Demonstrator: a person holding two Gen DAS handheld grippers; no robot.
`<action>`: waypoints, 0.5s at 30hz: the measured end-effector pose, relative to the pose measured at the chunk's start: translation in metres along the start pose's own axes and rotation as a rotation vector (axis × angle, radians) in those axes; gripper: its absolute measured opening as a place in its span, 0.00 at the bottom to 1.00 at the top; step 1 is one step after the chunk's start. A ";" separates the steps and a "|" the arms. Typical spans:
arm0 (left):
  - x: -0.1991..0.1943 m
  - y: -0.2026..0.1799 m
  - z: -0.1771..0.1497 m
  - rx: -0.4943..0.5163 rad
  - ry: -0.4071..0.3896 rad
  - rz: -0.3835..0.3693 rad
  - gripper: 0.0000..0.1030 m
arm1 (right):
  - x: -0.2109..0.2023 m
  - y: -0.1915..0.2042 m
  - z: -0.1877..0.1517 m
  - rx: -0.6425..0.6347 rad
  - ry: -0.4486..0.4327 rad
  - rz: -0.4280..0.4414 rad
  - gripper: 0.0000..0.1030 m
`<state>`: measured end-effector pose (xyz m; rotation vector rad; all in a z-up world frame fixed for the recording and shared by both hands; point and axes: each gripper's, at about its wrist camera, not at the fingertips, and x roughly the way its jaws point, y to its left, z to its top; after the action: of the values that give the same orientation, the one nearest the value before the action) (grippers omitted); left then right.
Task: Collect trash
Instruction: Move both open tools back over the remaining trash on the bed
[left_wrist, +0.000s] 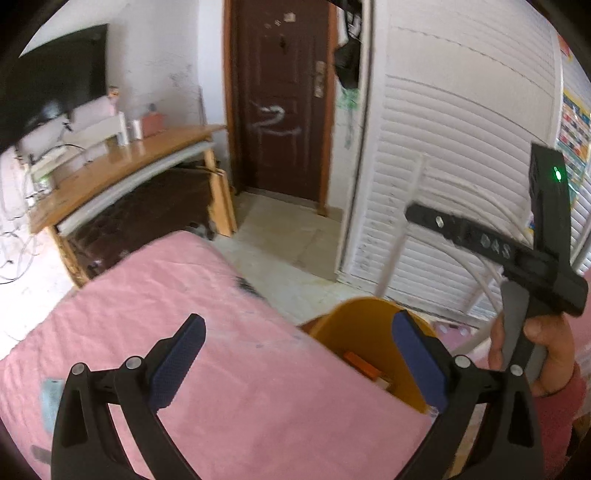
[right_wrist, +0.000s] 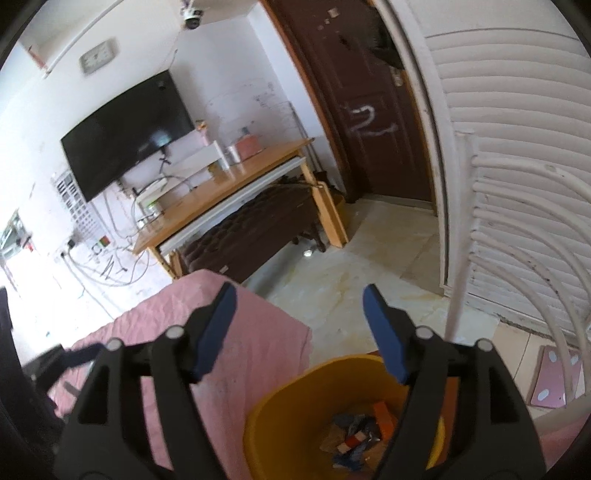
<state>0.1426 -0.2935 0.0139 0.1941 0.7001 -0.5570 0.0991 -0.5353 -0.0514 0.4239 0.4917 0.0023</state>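
A yellow bin (right_wrist: 288, 417) stands on the floor beside the pink bed (right_wrist: 243, 343); it holds several scraps of trash (right_wrist: 360, 435), orange, blue and brown. The bin also shows in the left wrist view (left_wrist: 362, 332) with an orange piece (left_wrist: 360, 363) inside. My right gripper (right_wrist: 299, 314) is open and empty, above the bin's near rim. My left gripper (left_wrist: 295, 332) is open and empty over the bed's edge (left_wrist: 221, 332) next to the bin. A pale blue scrap (left_wrist: 51, 402) lies on the bed at the far left. The right gripper's body (left_wrist: 535, 251) shows in a hand.
A wooden desk (right_wrist: 240, 192) with a dark bench under it stands against the wall below a TV (right_wrist: 125, 136). A brown door (left_wrist: 280, 99) and white louvred wardrobe (left_wrist: 461, 147) lie ahead. A white rack (right_wrist: 517, 240) stands right of the bin. Tiled floor (right_wrist: 369, 266) lies between.
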 end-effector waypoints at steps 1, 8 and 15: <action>-0.006 0.008 0.001 -0.008 -0.013 0.018 0.93 | 0.001 0.006 -0.001 -0.013 0.004 0.004 0.69; -0.034 0.051 0.005 -0.066 -0.057 0.091 0.93 | 0.010 0.050 -0.012 -0.099 0.049 0.062 0.69; -0.071 0.097 0.006 -0.098 -0.070 0.165 0.93 | 0.016 0.109 -0.032 -0.191 0.109 0.143 0.69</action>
<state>0.1546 -0.1842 0.0632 0.1383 0.6354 -0.3692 0.1097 -0.4211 -0.0411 0.2713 0.5618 0.2095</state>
